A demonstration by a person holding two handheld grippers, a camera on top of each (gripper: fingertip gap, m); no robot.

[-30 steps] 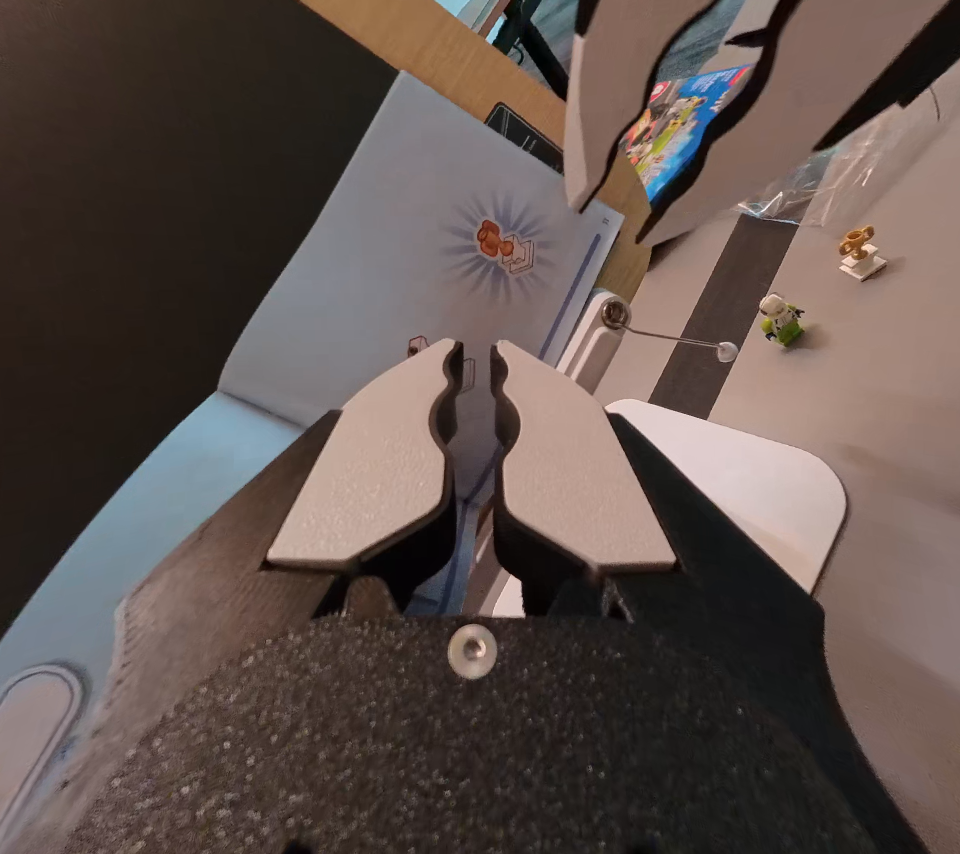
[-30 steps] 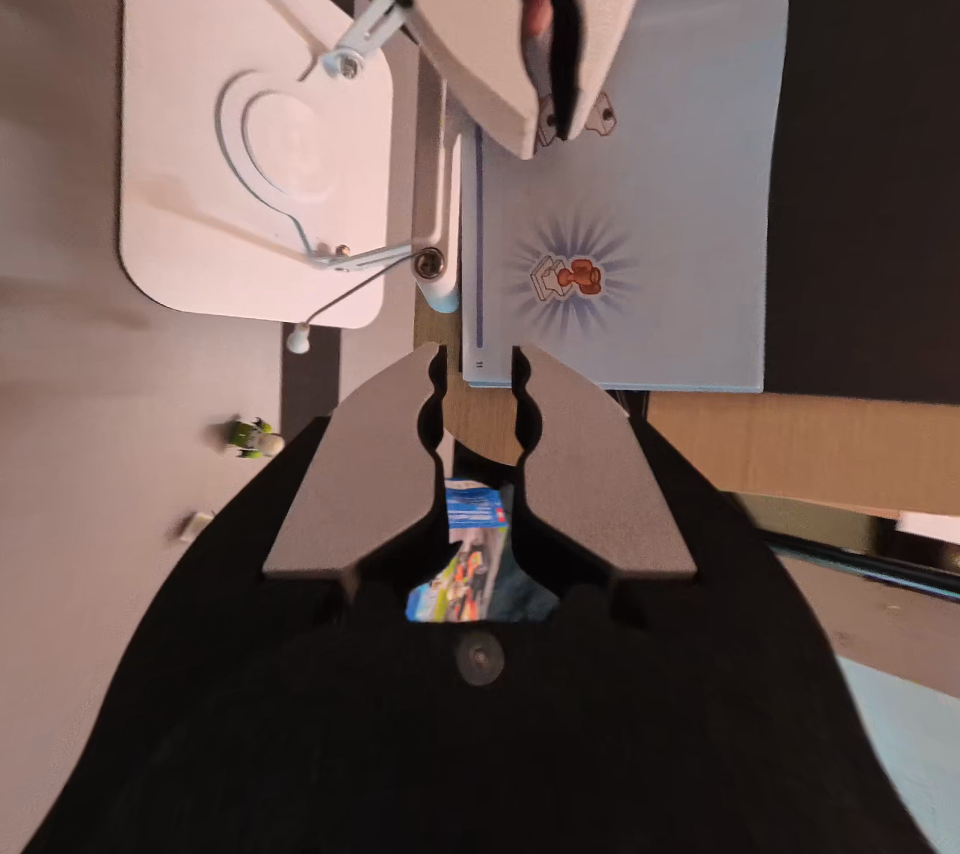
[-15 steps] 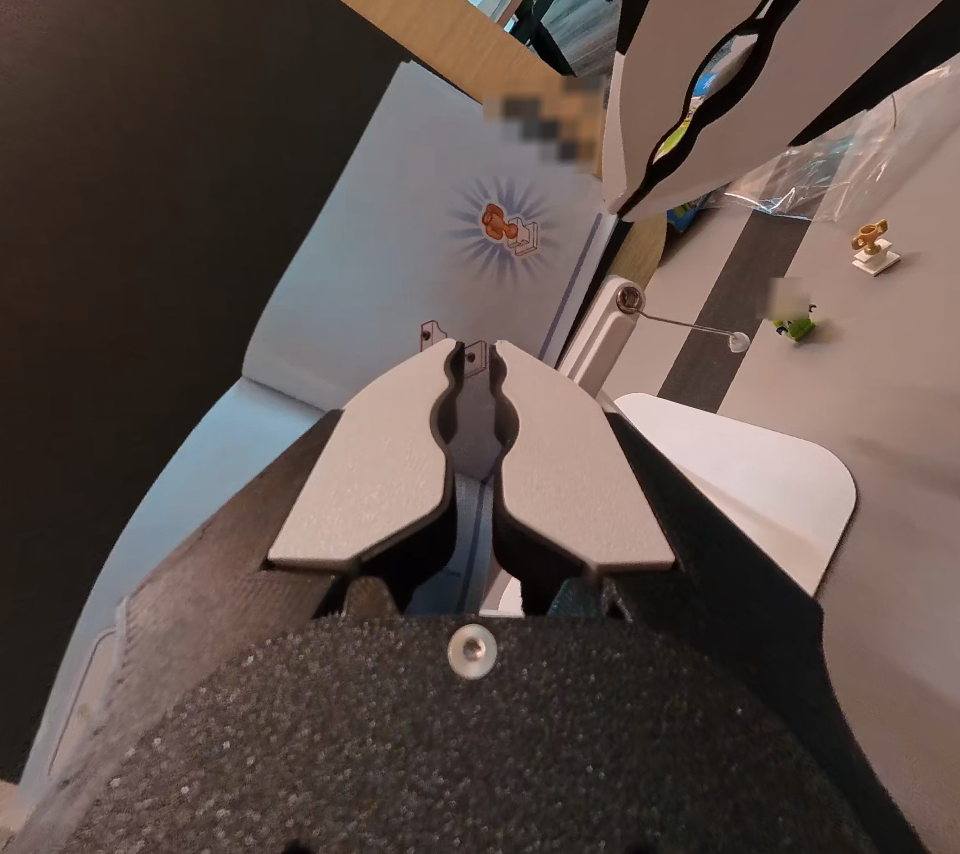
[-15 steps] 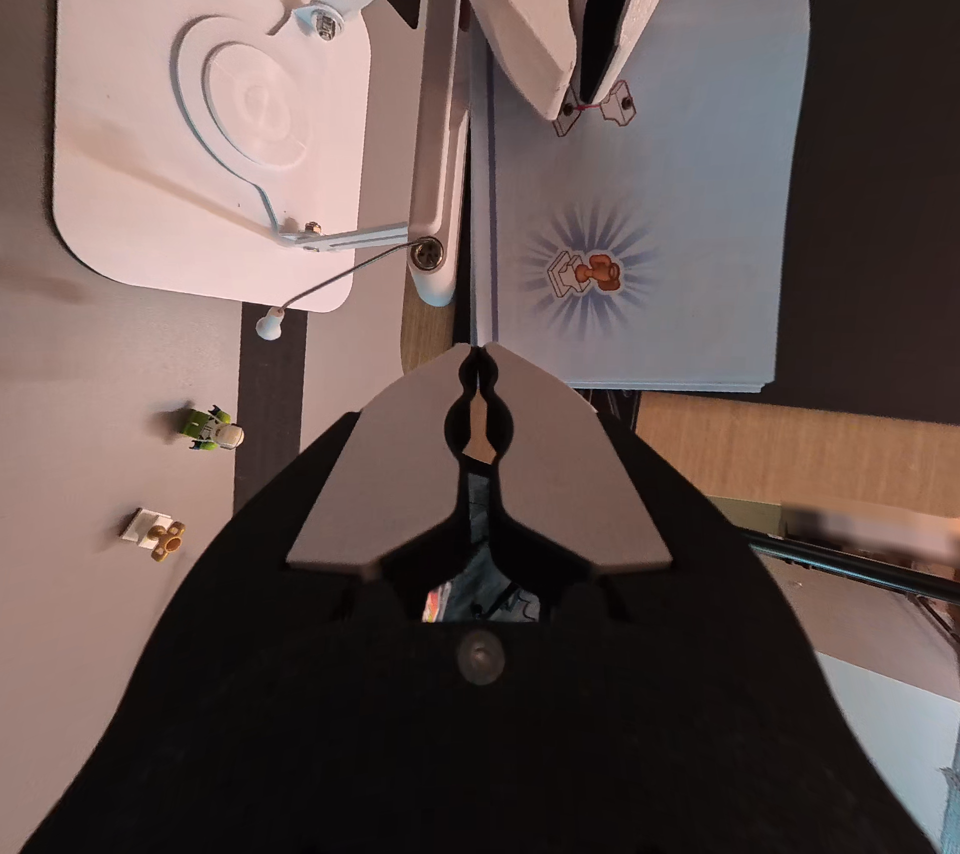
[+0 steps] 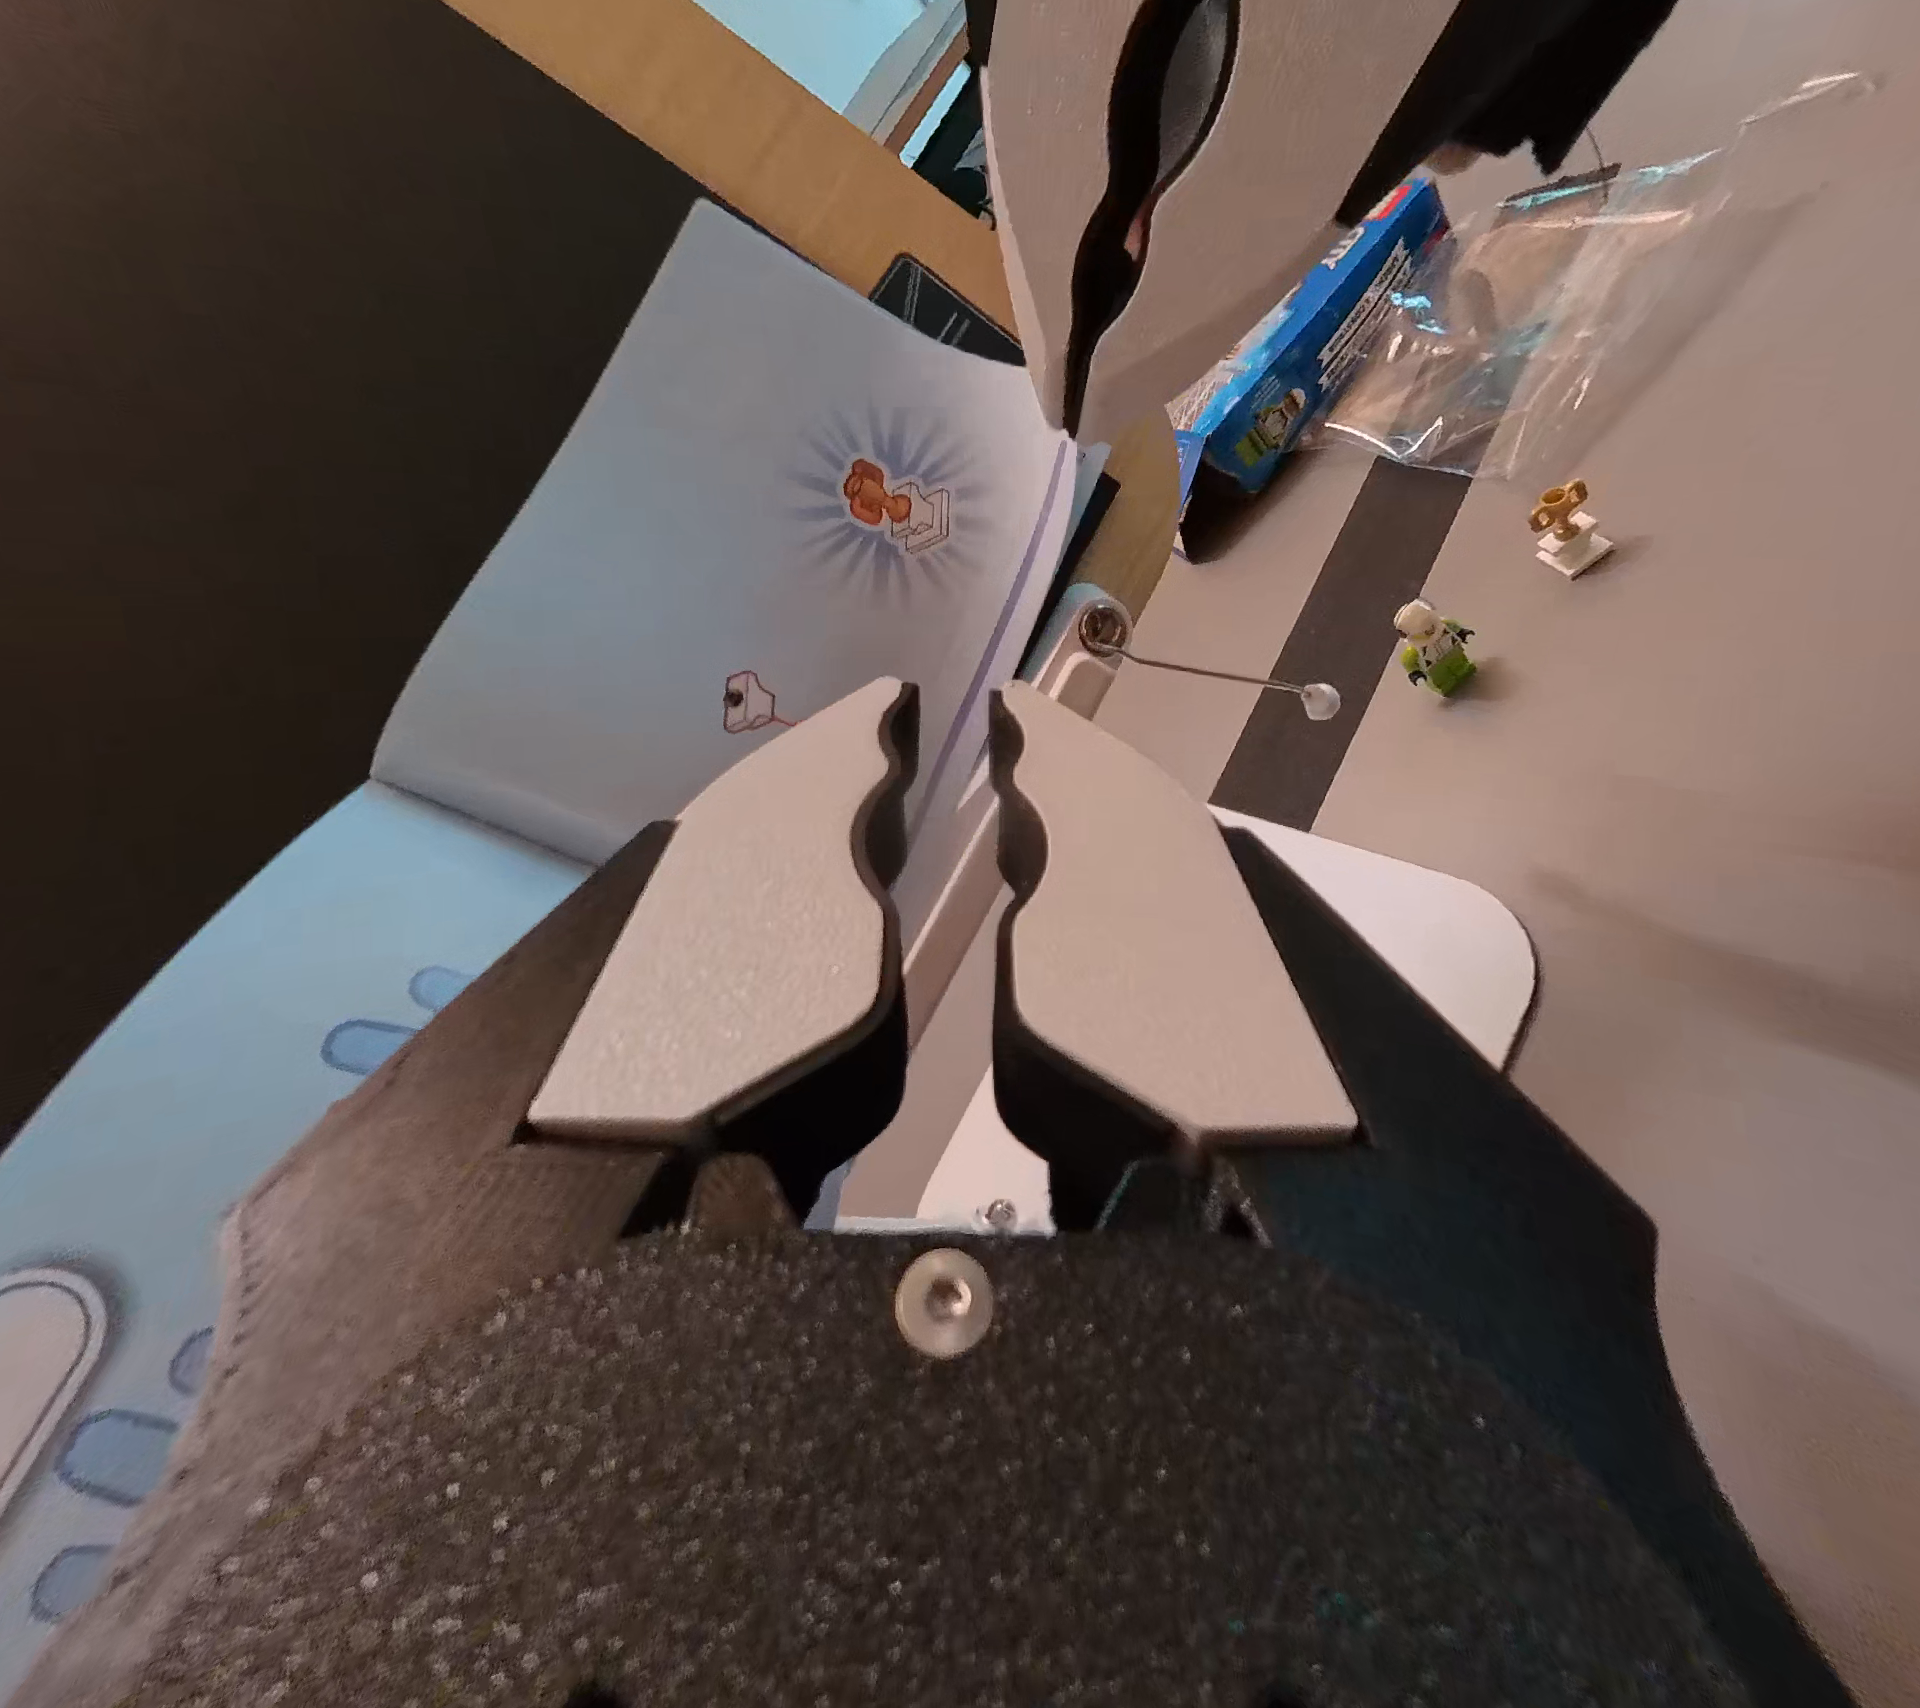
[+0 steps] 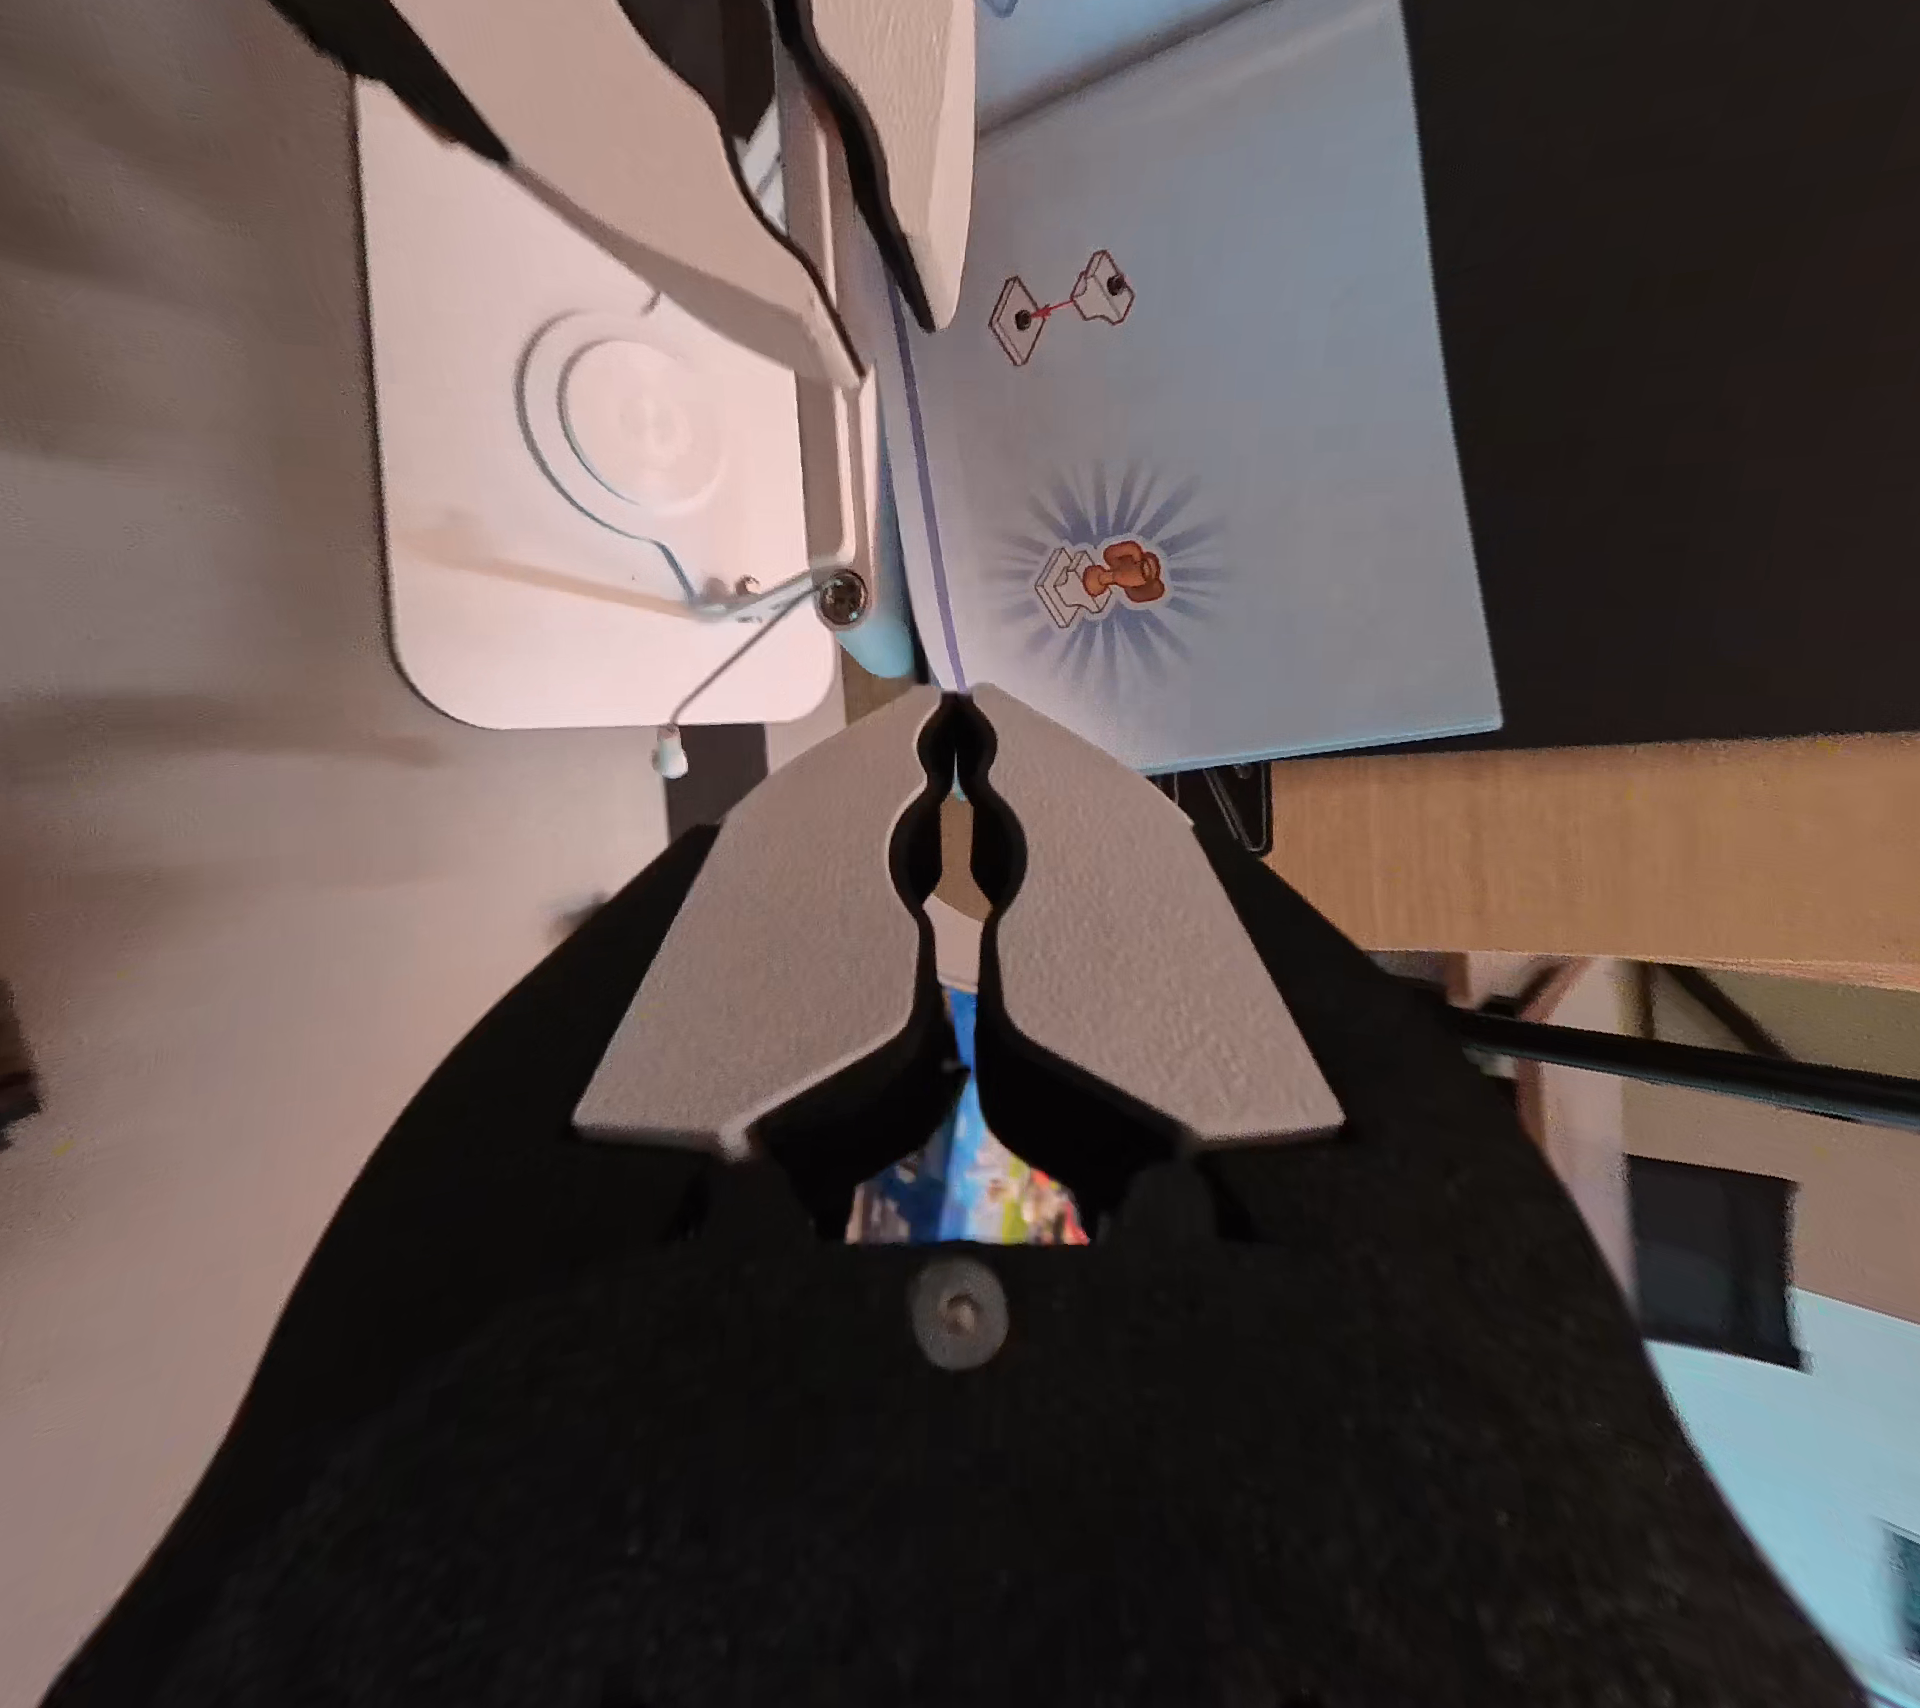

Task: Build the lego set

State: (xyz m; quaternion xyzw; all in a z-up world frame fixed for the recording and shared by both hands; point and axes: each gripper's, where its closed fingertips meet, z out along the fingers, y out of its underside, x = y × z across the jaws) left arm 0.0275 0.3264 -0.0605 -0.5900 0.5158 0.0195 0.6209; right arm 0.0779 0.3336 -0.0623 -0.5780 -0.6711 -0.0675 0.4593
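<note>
Here, pale blue paper instruction booklet [image 5: 727, 453] lies open on white stand [image 6: 582, 515] | left gripper [image 5: 954, 702] spread apart by the page edge | right gripper [image 6: 954, 702] pinches the page corner | small green-and-white toy figure [image 5: 1436, 656] stands upright near gold toy trophy [image 5: 1569, 531] on grey table [image 5: 1714, 723] | blue cardboard box [image 5: 1320, 359] lies beside clear plastic bag [image 5: 1621, 276]

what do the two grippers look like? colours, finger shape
Both match. Left gripper and right gripper: two flat pale grey fingers with a grainy finish and wavy, black-lined inner edges, on a coarse black body with one silver screw. No cables visible.
</note>
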